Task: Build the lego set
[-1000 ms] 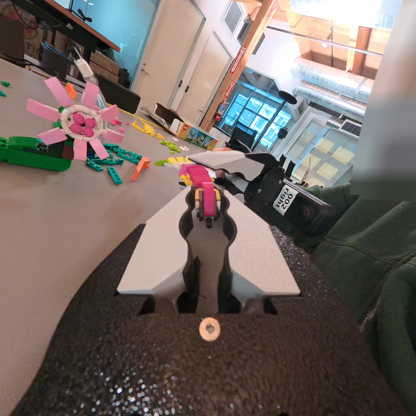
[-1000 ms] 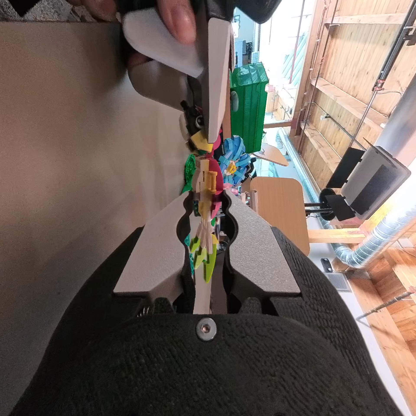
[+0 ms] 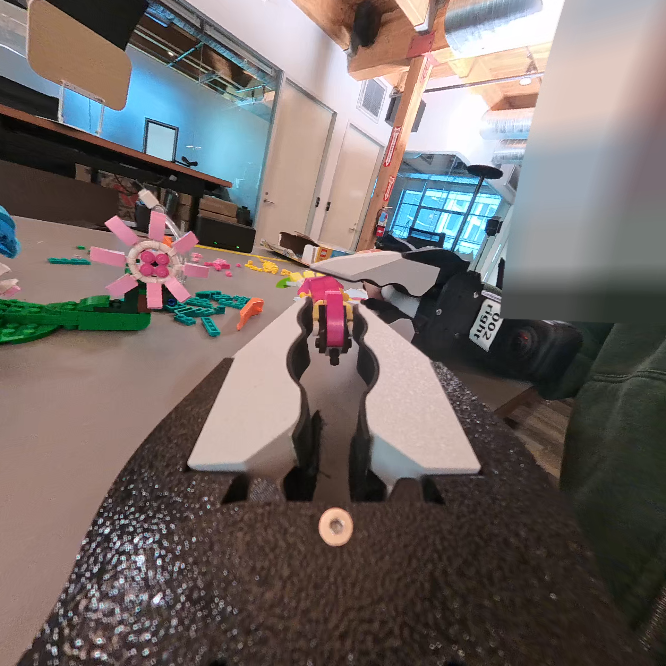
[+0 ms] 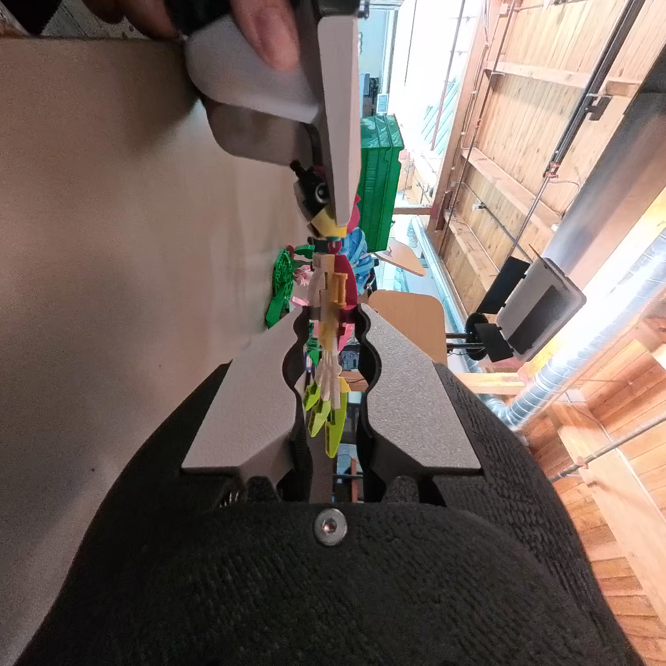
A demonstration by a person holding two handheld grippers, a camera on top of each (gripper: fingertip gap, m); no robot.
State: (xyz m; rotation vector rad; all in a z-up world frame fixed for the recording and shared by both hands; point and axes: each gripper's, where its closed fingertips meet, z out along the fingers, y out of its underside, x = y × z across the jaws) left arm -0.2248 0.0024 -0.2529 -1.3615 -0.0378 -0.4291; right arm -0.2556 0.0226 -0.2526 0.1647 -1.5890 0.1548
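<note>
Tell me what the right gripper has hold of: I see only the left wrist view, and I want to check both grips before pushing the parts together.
Observer: The right gripper is shut on a long multicoloured assembly, gripped about midway along it.
Operator: Anything trailing behind its fingers?
Observer: Yes, lime green leaf pieces point back between the fingers towards its camera.
Operator: And my end?
Observer: From that side, the left gripper pinches a black and yellow piece that appears to touch the assembly's far end.
</note>
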